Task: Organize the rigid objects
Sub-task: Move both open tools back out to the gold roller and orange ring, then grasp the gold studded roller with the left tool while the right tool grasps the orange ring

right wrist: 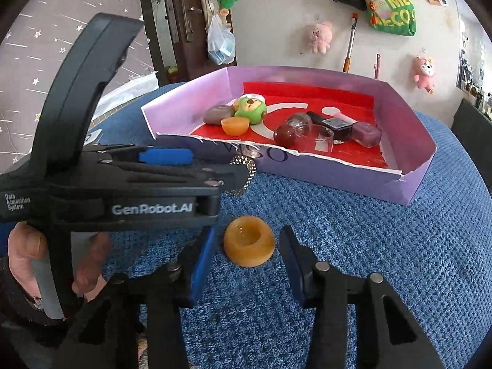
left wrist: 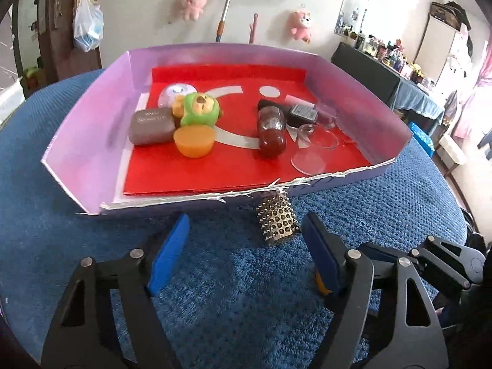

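We hold our left gripper (left wrist: 246, 246) with jaws wide over the blue cloth (left wrist: 230, 292), the small metal grater (left wrist: 278, 220) standing just beyond its tips, against the near wall of the purple box (left wrist: 89, 141). Our right gripper (right wrist: 246, 258) gapes wide around the orange ring (right wrist: 249, 241), not touching it.

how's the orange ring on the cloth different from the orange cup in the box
The orange ring lies outside the box on the blue cloth, between the open right gripper fingers; the orange cup sits inside, beside the green toy. The ring is squat with a central hole; the cup flares upward. Both are waxy orange.
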Demonstrator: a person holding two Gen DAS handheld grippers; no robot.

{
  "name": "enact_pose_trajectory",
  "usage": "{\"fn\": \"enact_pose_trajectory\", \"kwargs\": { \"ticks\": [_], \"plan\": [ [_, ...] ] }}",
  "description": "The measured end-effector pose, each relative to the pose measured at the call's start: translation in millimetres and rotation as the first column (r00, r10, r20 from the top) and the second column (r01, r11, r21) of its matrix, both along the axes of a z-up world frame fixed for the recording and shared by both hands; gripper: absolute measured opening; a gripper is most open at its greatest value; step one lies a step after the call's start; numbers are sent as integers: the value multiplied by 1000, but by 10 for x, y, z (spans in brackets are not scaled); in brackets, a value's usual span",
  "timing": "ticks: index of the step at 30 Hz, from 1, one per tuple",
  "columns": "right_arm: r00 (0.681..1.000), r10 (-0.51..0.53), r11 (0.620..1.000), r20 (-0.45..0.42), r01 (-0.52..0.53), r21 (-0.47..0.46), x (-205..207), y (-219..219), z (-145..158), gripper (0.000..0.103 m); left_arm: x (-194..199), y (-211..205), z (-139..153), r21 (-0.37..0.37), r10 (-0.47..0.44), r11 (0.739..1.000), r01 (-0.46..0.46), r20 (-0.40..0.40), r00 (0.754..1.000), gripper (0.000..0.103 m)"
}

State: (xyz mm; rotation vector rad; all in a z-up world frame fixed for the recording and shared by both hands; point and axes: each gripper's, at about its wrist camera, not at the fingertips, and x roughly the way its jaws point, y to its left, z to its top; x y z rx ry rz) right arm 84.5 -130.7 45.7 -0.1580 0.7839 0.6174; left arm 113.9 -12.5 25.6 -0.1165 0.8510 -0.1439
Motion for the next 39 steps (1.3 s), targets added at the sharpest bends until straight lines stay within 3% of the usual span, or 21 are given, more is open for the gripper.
{"fn": "enact_pose_trajectory", "kwargs": {
  "ticks": [3,7,9,11,16,29,39],
  "plan": [
    [1000,1,1000,-2,-1,-7,12,23,-34,40,27,-34,-29,-5,-8,1000,8,-5,1000,72],
    [1000,2,1000,13,-1,-28,0,45,-59,40,51,-89,-61,-5,-29,1000,29,-11,1000,64],
    [1000,4,999,21,-3,-37,-3,58,-63,40,53,-114,-58,-2,-40,999,40,-7,999,57],
    [1000,5,999,24,-5,-39,-15,49,-58,40,54,-143,-50,-12,-63,998,63,-5,998,37],
    [1000,7,1000,23,-7,-28,-30,27,-35,40,12,-205,-9,26,-77,997,77,7,997,36],
    [999,-9,1000,50,8,16,-50,-107,185,40,-205,11,255,3,-46,999,46,62,997,36],
    [998,-10,1000,55,8,24,-34,-104,223,40,-219,18,270,-10,-49,999,49,66,997,36]
  ]
}}
